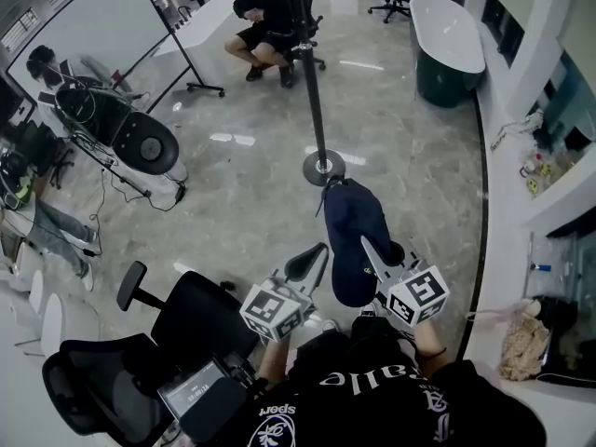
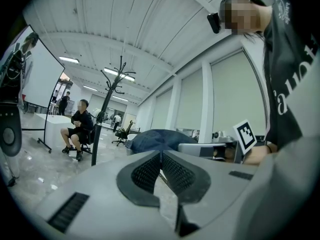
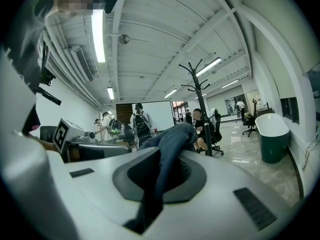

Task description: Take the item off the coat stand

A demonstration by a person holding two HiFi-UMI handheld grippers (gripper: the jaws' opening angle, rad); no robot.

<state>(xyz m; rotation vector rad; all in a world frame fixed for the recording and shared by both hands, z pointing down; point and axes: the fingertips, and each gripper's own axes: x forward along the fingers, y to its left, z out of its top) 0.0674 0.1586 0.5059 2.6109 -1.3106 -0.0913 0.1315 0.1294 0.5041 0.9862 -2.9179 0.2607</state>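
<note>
A dark blue cap hangs in front of me, clear of the coat stand, whose round base stands on the floor just beyond it. My right gripper is shut on the cap's cloth. In the right gripper view the blue fabric runs out between the jaws of the right gripper, and the stand's bare hooks rise behind it. My left gripper sits beside the cap, shut and empty; in its own view the left gripper has its pads pressed together, with the cap ahead.
A black office chair stands at my lower left. A person sits on a chair behind the stand. A whiteboard and a cabled machine are at the left. A white and green tub and a counter line the right.
</note>
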